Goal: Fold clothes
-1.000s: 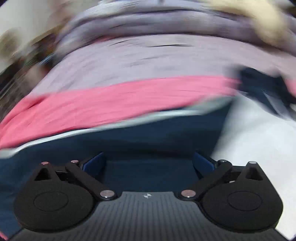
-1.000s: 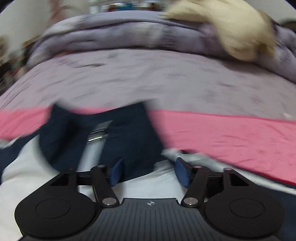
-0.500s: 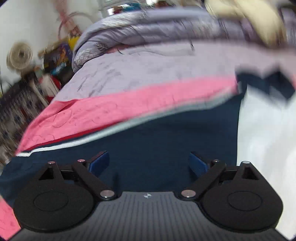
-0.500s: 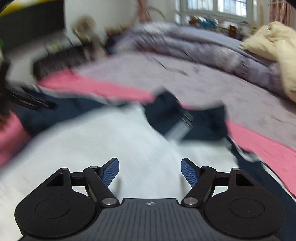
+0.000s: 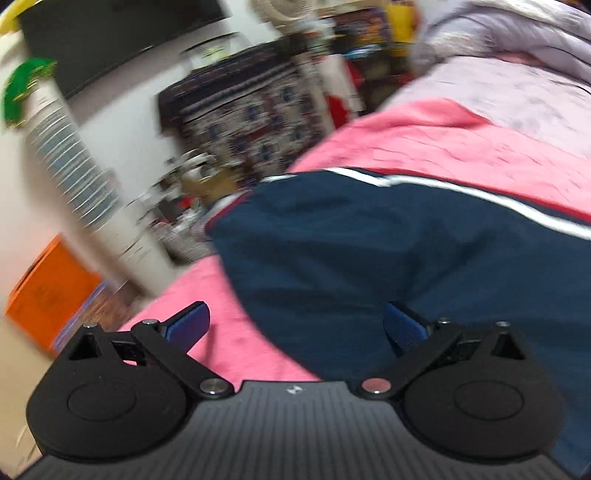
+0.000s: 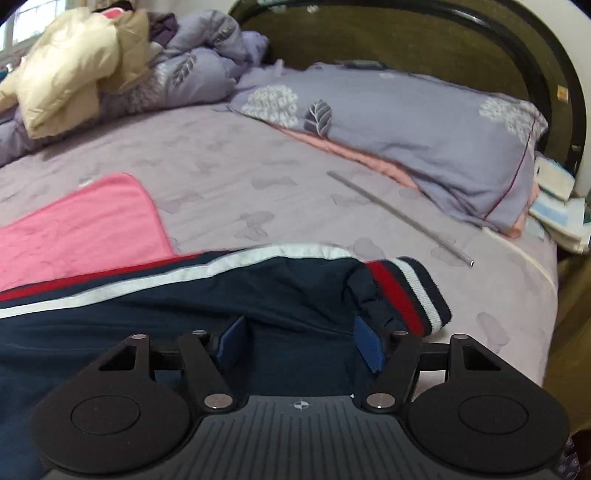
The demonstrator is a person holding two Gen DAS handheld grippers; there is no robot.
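A navy jacket point(image 5: 388, 251) with white and red stripes lies spread on the bed, over a pink blanket point(image 5: 443, 147). My left gripper point(image 5: 295, 326) is open and empty above the jacket's left end, near the bed's edge. In the right wrist view the jacket's sleeve point(image 6: 258, 291) ends in a red, white and navy striped cuff point(image 6: 406, 291). My right gripper point(image 6: 301, 347) is open just above the sleeve, left of the cuff, holding nothing. The pink blanket point(image 6: 81, 225) lies beyond it.
The lilac bedsheet point(image 6: 240, 166) carries a patterned pillow point(image 6: 424, 125), a thin grey rod point(image 6: 399, 218), a rumpled duvet point(image 6: 192, 70) and a cream garment point(image 6: 62, 77). A headboard point(image 6: 406, 33) stands behind. Left of the bed stand cluttered furniture point(image 5: 251, 103) and an orange box point(image 5: 48, 291).
Both grippers have swung outward: the left view turned left to the jacket's left end and the room, the right view turned right to the sleeve cuff and pillow. Both stayed open.
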